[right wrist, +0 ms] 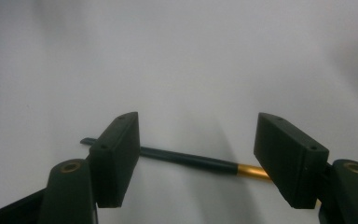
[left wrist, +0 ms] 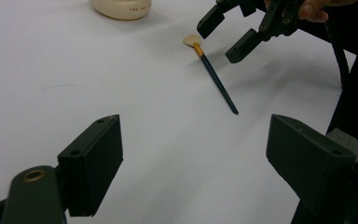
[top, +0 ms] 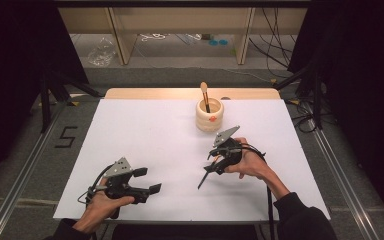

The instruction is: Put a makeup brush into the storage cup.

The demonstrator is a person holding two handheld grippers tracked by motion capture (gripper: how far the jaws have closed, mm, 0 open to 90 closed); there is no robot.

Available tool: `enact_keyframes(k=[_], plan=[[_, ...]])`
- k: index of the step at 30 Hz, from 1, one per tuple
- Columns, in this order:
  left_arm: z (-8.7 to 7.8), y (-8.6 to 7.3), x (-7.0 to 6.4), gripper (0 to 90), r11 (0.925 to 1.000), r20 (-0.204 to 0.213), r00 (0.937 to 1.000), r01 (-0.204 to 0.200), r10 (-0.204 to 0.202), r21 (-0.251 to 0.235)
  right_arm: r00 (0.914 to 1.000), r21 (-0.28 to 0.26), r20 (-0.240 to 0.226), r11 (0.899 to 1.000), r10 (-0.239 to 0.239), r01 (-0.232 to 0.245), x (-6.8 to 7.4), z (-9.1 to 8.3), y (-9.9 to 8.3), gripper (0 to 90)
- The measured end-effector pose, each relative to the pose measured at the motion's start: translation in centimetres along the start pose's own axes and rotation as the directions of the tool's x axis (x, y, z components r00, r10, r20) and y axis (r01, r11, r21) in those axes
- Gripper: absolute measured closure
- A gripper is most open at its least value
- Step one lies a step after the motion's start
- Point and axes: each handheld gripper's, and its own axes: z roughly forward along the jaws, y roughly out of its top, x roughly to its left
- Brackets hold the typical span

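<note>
The brush point(left wrist: 213, 74) lies flat on the white table point(top: 145, 150), just under the right gripper point(right wrist: 196, 161) whose jaws stand apart above it, while the left gripper point(top: 147, 180) rests released, well apart.

A cream-coloured ribbed ceramic cup point(top: 209, 115) stands near the far edge of the white tabletop point(top: 145, 145). A wooden-handled brush point(top: 204, 95) stands upright inside the cup. On the floor left of the table, level with the cup, is a black numeral 5 point(top: 66, 136).
</note>
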Motion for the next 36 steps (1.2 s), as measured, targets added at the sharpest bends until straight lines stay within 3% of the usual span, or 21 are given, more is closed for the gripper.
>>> enact_keyframes(k=[16, 27, 36], plan=[[0.0, 0.0, 0.0, 18.5, 0.9999, 0.008, 0.9999, -0.01, 0.01, -0.002, 0.9998, 0.034, -0.008, 0.999, -0.019, 0.019, -0.5, 0.6, -0.4, 33.0], [0.0, 0.0, 0.0, 18.5, 0.9999, 0.009, 0.9998, -0.016, 0.016, 0.001, 0.9967, 0.087, -0.016, 0.993, -0.079, 0.08, -0.2, 1.3, -0.3, 33.5], [0.0, 0.0, -0.1, 18.5, 0.9999, 0.005, 0.9999, -0.016, 0.016, 0.003, 0.9948, 0.123, -0.016, 0.987, -0.101, 0.102, 0.2, 1.6, -0.2, 34.5]])
